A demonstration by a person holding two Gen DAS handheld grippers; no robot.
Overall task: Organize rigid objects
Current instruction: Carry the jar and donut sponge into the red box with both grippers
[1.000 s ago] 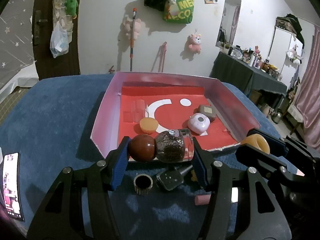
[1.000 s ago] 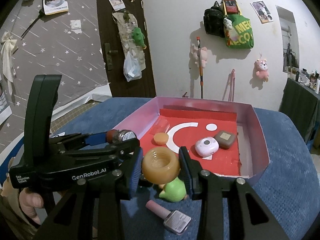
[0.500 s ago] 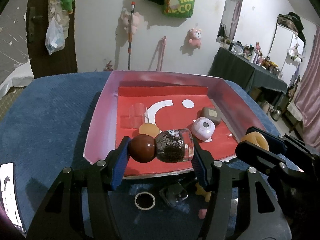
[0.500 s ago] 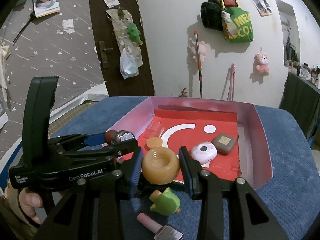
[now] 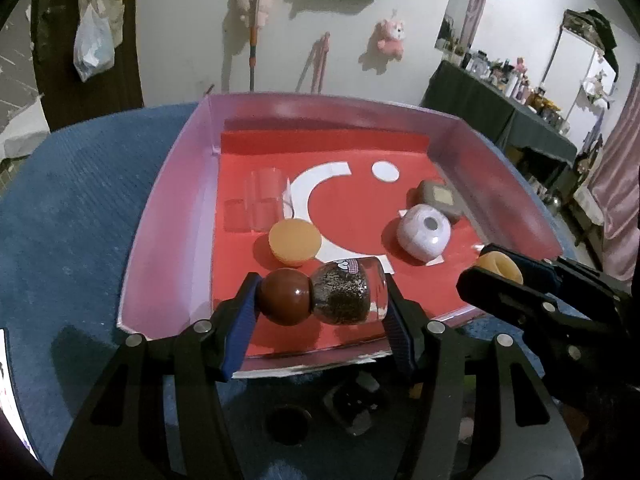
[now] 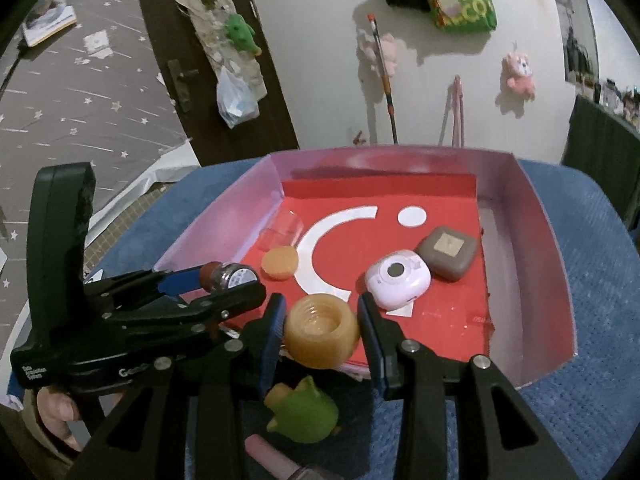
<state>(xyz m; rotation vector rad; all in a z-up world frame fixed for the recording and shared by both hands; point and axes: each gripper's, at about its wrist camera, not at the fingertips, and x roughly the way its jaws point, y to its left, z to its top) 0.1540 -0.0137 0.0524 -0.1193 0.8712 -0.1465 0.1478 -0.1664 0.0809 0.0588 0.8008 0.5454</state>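
My left gripper (image 5: 320, 300) is shut on a small glass jar (image 5: 348, 294) of dark grains with a round brown stopper (image 5: 285, 296), held sideways over the near edge of the pink-walled tray (image 5: 168, 216). My right gripper (image 6: 322, 330) is shut on a tan ring-shaped jar (image 6: 322, 330), hanging above the tray's near edge (image 6: 552, 364). From the left wrist view the right gripper (image 5: 504, 276) shows at the right with the tan jar (image 5: 500, 266). Inside the tray lie a tan lid (image 5: 295, 242), a white round case (image 5: 424, 232), a brown square case (image 5: 438, 198) and a clear cup (image 5: 264, 196).
The tray sits on a blue cloth (image 5: 72, 208). In front of it on the cloth lie a green toy (image 6: 306, 412), a pink bottle (image 6: 272, 458), a dark ring (image 5: 288, 420) and a dark square piece (image 5: 352, 400). A hand (image 6: 52, 416) grips the left tool.
Both grippers have moved forward and down towards the tray with their loads. The tray looks larger, and the loose items on the cloth have slid under the fingers.
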